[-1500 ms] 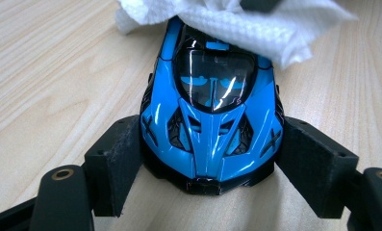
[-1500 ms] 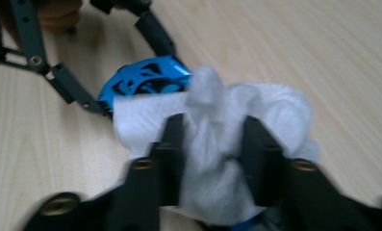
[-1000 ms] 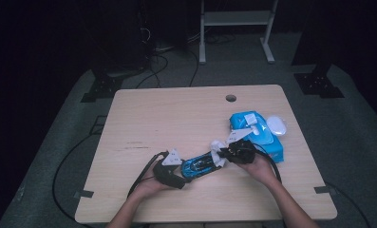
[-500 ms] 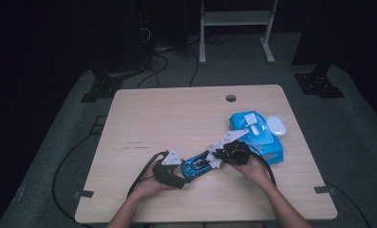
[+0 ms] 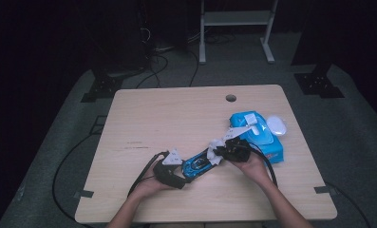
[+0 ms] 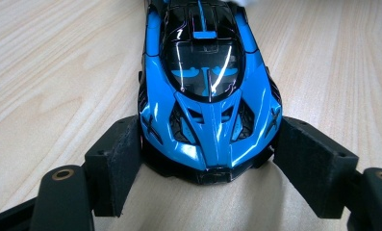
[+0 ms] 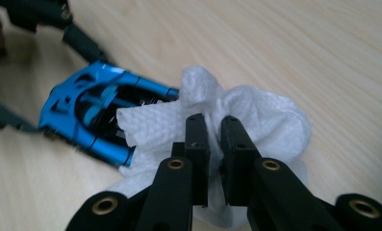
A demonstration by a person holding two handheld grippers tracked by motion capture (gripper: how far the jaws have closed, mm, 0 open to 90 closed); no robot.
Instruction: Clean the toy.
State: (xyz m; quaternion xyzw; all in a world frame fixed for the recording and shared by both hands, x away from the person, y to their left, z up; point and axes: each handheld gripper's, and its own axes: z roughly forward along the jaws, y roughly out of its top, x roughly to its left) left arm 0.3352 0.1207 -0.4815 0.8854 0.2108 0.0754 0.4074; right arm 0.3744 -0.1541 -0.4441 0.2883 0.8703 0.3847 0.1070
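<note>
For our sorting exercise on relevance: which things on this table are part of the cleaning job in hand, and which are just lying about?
In use:
- shiny blue and black toy sports car, clamped by the left gripper
- crumpled white paper wipe, pinched in the right gripper, against the car's end

Lying about:
- blue soft pack of wipes
- small white oval object beside the pack; what it is I cannot tell

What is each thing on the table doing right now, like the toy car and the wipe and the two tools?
Blue toy car: on its wheels on the table, front end clamped.
Left tool: shut on the car's front.
White wipe: crumpled, pressed against the car's rear.
Right tool: shut on the wipe.
Blue wipes pack: lying flat, flap lifted.
White lid: lying beside the pack.
Wooden table: level, dry.
</note>
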